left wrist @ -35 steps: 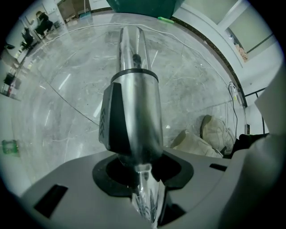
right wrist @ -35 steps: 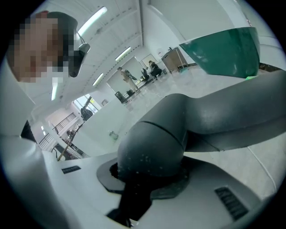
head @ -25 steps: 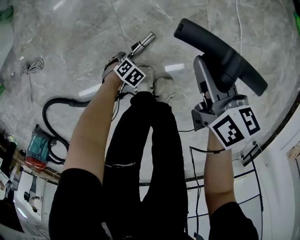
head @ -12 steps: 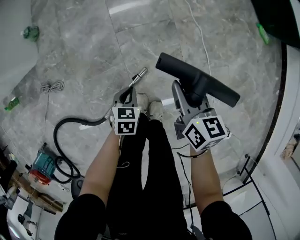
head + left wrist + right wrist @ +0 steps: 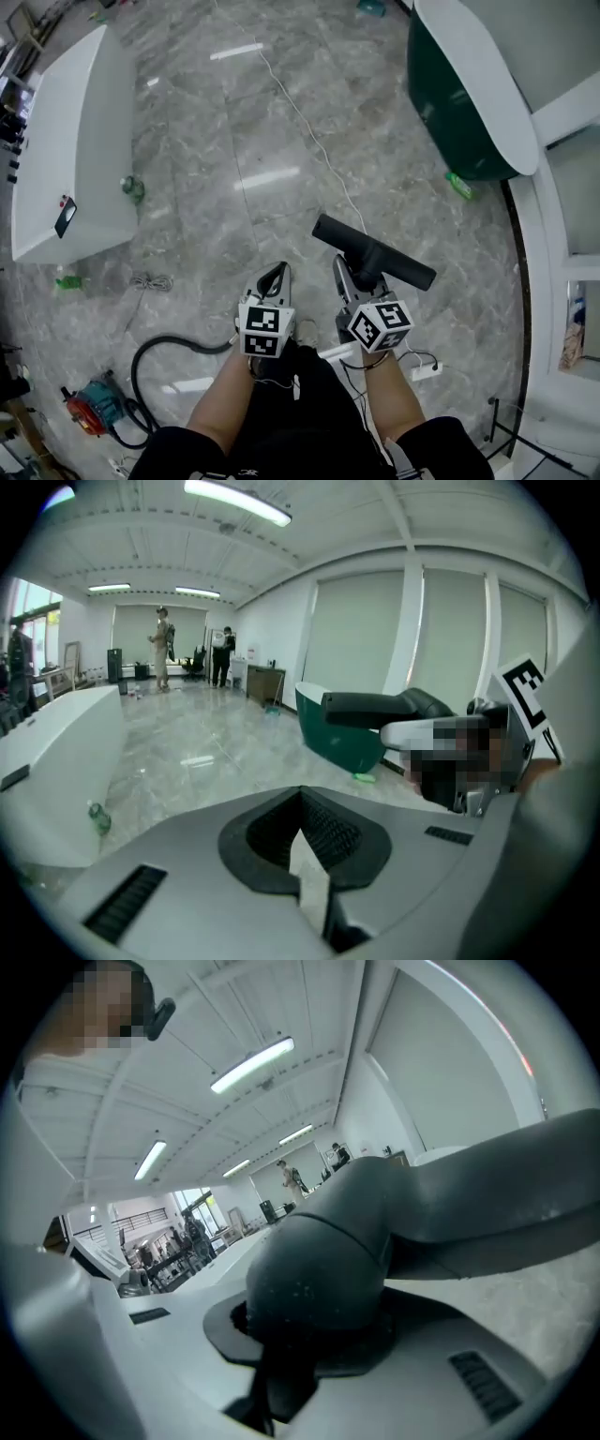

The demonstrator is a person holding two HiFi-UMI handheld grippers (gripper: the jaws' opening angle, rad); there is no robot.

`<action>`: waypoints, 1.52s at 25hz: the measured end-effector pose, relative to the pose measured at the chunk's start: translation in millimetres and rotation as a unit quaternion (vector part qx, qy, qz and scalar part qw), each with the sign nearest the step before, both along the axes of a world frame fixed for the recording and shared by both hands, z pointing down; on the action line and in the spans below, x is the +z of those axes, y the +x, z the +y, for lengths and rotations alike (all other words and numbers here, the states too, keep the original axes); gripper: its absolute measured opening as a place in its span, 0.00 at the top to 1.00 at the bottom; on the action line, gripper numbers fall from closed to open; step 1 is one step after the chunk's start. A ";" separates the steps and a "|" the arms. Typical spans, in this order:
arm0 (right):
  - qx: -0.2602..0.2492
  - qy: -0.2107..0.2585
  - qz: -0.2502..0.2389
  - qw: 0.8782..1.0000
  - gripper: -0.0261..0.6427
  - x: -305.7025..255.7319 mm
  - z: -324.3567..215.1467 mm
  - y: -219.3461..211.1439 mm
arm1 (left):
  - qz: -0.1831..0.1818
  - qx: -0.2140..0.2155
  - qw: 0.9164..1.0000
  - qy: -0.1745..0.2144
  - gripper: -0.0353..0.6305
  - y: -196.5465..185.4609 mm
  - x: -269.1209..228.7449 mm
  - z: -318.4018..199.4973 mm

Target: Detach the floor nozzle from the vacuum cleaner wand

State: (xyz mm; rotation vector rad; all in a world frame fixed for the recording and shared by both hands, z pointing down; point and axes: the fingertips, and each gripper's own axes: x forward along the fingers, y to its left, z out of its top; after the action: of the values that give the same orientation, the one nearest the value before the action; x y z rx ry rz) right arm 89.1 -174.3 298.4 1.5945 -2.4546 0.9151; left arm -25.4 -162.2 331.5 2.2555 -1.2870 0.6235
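Observation:
The dark floor nozzle is off the wand and held up above the floor. My right gripper is shut on its round neck, and the nozzle's long head sticks out to the right. My left gripper hangs beside it, shut with nothing between its pads. In the left gripper view the nozzle shows at the right. The vacuum's black hose curls on the floor toward the teal and red vacuum body. The wand is hidden in every view.
A white counter stands at the left, and a green tub with a white rim at the upper right. A thin white cable crosses the marble floor. Green bottles and a coiled cord lie near the counter.
Both grippers have risen well away from the floor, the right one carrying the nozzle. The wand's metal end, seen beyond the left gripper before, no longer shows.

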 end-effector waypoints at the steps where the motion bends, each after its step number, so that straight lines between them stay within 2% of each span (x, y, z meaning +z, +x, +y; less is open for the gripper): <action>1: 0.000 0.006 -0.002 1.000 0.81 -24.1 7.5 3.1 | 0.003 -0.006 1.000 0.012 0.94 3.2 -29.1 5.6; 5: -0.003 0.058 -0.018 0.998 0.81 -113.1 12.0 13.4 | -0.006 -0.028 0.997 0.076 0.94 11.5 -127.5 5.1; 8: -0.008 0.079 -0.039 0.996 0.81 -163.2 27.3 22.4 | -0.014 -0.037 0.994 0.101 0.94 20.9 -178.5 24.6; 11: -0.019 0.110 -0.044 0.993 0.81 -207.9 37.3 24.6 | -0.021 -0.058 0.990 0.126 0.94 19.7 -219.5 36.7; 14: -0.025 0.149 -0.037 0.988 0.81 -249.5 39.0 21.1 | -0.011 -0.082 0.986 0.145 0.94 9.0 -255.0 38.4; 20: -0.032 0.202 -0.033 0.978 0.81 -310.5 39.0 20.7 | -0.009 -0.095 0.974 0.205 0.94 4.9 -321.4 35.5; 25: -0.041 0.233 -0.044 0.971 0.81 -334.7 46.9 16.7 | -0.026 -0.087 0.971 0.221 0.94 9.7 -341.2 41.4; 28: -0.046 0.235 -0.040 0.970 0.81 -335.5 46.7 12.6 | -0.024 -0.088 0.970 0.227 0.94 9.4 -344.4 40.5; 38: -0.038 0.225 -0.043 0.973 0.81 -332.7 43.3 15.6 | -0.021 -0.081 0.973 0.217 0.94 12.8 -339.5 36.1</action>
State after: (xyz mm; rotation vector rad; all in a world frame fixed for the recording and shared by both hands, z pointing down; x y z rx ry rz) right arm 104.6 -131.0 -34.3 1.5855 -2.9167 0.4408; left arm -12.6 -126.1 -8.0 2.4453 -1.7483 0.3543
